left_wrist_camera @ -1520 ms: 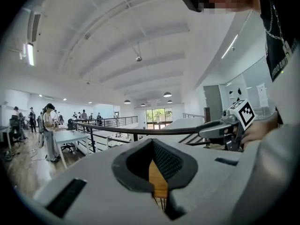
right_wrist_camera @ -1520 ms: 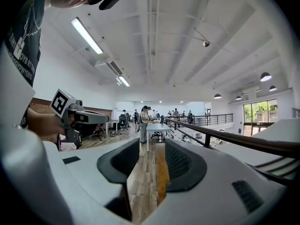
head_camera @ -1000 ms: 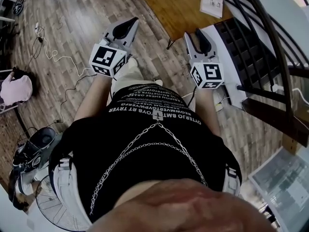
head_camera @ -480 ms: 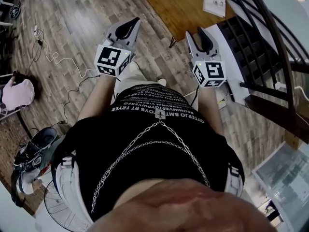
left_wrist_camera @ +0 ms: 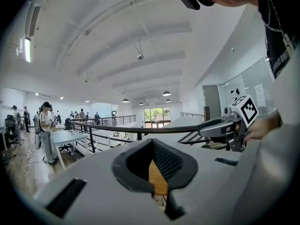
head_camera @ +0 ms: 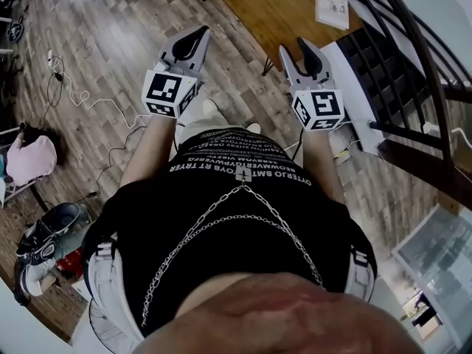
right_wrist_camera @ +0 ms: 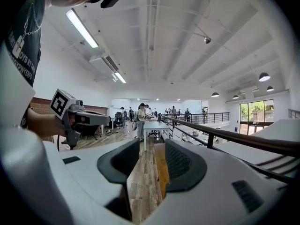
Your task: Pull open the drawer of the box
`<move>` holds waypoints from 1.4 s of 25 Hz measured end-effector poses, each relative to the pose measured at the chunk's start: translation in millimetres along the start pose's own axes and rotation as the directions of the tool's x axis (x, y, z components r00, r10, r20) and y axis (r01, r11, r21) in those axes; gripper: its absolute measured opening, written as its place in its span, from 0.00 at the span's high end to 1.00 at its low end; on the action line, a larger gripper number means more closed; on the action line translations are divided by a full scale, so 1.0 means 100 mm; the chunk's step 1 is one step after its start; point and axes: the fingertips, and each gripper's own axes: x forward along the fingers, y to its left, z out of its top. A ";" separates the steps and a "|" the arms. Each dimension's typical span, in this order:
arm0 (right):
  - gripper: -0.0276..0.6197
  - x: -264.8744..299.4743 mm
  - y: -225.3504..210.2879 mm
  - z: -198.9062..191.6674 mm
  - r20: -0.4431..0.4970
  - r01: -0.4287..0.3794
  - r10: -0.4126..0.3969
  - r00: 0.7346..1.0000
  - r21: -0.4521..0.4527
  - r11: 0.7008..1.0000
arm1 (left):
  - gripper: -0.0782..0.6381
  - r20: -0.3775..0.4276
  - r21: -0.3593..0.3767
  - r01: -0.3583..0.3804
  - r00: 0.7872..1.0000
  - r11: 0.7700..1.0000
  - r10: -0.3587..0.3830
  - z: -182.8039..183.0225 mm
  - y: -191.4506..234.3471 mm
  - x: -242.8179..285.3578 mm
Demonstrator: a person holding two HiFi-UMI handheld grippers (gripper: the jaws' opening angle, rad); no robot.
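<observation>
We are in the approach stage. Over the last second both grippers have been carried forward at a steady level. In the head view the wood-plank floor [head_camera: 110,57] has slid back beneath us, and the brown wooden table [head_camera: 273,6] lies just ahead of the tips.

The left gripper [head_camera: 203,31] has its fingers [left_wrist_camera: 169,161] pressed together at the tips, with nothing held. The right gripper [head_camera: 293,48] keeps its fingers [right_wrist_camera: 183,162] spread as before, with only floor and table showing between them.

No view lets us identify the box or its drawer. A flat white item [head_camera: 332,4] lies on the far part of the table, and we cannot tell whether it is the box. We judge that no pull has begun. We must locate the drawer front before either gripper is aligned.
</observation>
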 end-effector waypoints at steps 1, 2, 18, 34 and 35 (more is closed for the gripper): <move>0.73 0.08 0.03 0.01 -0.002 0.000 0.000 1.000 -0.002 1.000 | 0.88 0.005 0.000 0.001 1.000 1.000 -0.001 0.00 0.08 0.01; 0.73 0.16 0.05 0.02 -0.003 0.001 -0.001 1.000 -0.004 1.000 | 0.88 0.012 0.003 0.002 1.000 1.000 -0.002 0.00 0.16 0.01; 0.73 1.40 0.57 0.40 0.009 0.002 -0.001 1.000 -0.073 0.997 | 0.88 0.067 0.028 0.030 0.997 0.999 -0.032 0.02 1.36 0.04; 0.73 1.67 0.03 0.28 -0.016 0.071 -0.072 0.997 -0.034 0.997 | 0.88 0.047 0.009 0.103 0.994 0.995 -0.104 -0.05 1.46 0.64; 0.73 1.72 -0.01 0.27 -0.016 0.068 -0.069 0.998 -0.032 0.997 | 0.88 0.054 0.009 0.103 0.993 0.995 -0.103 -0.03 1.47 0.71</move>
